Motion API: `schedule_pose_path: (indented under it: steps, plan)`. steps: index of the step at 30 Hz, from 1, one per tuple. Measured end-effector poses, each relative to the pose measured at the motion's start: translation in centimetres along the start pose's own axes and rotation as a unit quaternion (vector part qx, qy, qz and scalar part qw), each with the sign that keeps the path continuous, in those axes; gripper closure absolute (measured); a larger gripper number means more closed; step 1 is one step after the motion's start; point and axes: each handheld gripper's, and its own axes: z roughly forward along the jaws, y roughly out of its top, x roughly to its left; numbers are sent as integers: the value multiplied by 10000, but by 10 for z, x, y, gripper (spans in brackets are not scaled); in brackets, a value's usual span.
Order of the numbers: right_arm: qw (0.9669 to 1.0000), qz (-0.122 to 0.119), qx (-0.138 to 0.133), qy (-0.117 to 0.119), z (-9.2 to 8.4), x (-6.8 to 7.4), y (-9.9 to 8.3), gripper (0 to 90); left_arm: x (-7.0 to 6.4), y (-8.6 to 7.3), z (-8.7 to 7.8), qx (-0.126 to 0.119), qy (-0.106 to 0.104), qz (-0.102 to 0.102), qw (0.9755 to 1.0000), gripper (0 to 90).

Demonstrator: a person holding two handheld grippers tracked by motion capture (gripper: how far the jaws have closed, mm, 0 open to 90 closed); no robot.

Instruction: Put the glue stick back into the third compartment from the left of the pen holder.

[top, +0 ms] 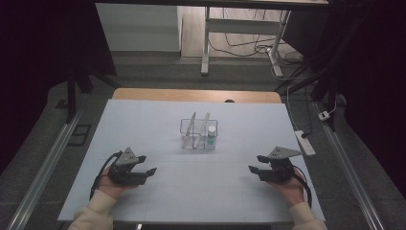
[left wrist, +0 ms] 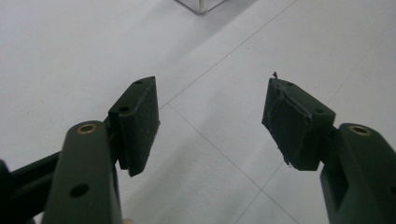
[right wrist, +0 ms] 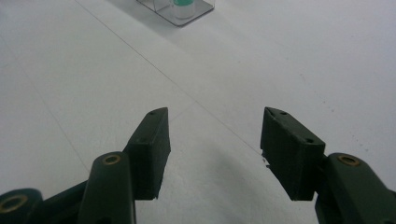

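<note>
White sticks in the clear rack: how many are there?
2. Left stick and right stick lean side by side in the clear rack, left of the small bottle. Others may be hidden.

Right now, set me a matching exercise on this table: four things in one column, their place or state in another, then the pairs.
1. left claw
2. right claw
3. clear rack
4. small bottle

a. in the rack's right end, white cap
b. open, at the table's right near edge
c. at the middle of the table, holding two white sticks
d. open, at the table's left near edge

Pairs: 1-d, 2-b, 3-c, 4-a
</note>
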Motion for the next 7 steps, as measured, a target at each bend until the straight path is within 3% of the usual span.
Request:
schedule_pose_path:
  steps: [7]
  plan:
    - [10000, -52, -3, -2, 0, 1, 0, 417, 1, 0, 0, -6, 5, -18, 10000, 354]
